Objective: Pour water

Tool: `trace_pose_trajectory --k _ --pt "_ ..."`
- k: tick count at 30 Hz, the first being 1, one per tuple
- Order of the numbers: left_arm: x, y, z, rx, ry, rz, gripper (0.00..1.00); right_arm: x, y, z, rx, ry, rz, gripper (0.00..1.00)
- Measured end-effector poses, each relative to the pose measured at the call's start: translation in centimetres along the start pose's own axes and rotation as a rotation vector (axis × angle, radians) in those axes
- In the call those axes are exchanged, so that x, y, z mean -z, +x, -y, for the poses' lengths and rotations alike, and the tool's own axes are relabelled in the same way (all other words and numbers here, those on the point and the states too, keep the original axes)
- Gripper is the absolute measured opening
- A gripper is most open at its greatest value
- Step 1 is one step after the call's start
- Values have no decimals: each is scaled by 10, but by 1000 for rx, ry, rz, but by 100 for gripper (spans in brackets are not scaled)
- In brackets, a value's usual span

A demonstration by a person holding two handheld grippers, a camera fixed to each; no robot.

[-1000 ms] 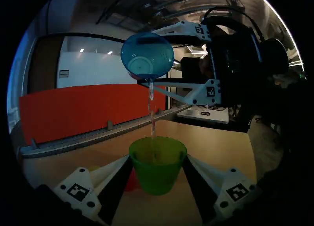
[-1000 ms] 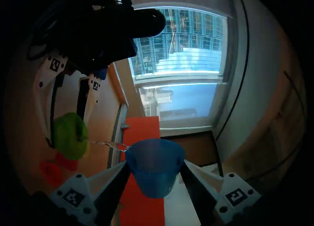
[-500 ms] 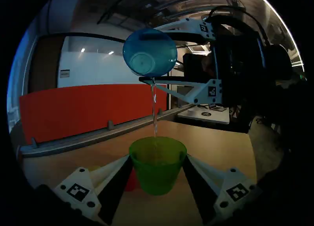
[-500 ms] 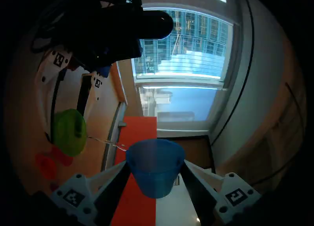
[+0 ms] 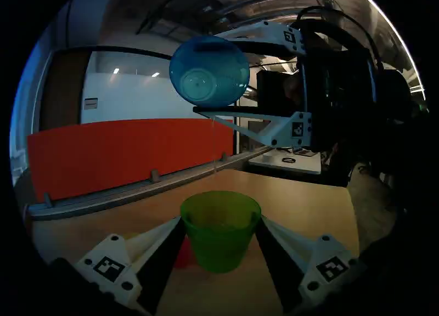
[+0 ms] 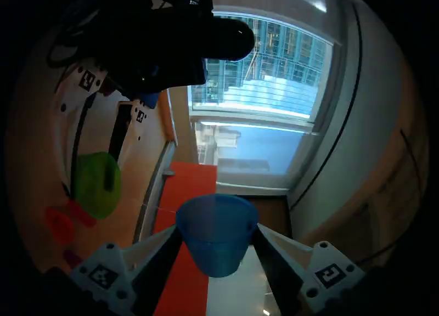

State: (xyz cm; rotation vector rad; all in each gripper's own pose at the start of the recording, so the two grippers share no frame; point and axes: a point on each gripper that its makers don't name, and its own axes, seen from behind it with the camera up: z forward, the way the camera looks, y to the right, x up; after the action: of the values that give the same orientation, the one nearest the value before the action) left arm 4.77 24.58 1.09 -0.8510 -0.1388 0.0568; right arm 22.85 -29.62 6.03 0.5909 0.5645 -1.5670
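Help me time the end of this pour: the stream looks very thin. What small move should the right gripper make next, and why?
Probably roll the right gripper back to bring the blue cup upright. It lies tipped above the green cup held by the left gripper, its bottom looks bare, and only a faint thread of water leaves its rim.

A tan wooden table stretches ahead of the left gripper. A small red object lies on it just beyond that gripper's left finger. A grey rail borders its far edge.
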Motion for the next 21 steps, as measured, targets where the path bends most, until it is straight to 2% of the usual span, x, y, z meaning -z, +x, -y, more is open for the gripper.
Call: trace_pose_trajectory --k 6,11,17,21 --pt "1 1 2 4 3 -3 84 0 3 1 12 -2 -5 87" --pt "0 1 3 5 6 -4 84 0 4 2 -1 -1 -8 87" --pt "1 2 3 5 5 -5 84 1 -1 5 -47 11 -7 87" --pt "1 1 3 6 6 -3 85 3 -2 8 -99 17 -8 87"
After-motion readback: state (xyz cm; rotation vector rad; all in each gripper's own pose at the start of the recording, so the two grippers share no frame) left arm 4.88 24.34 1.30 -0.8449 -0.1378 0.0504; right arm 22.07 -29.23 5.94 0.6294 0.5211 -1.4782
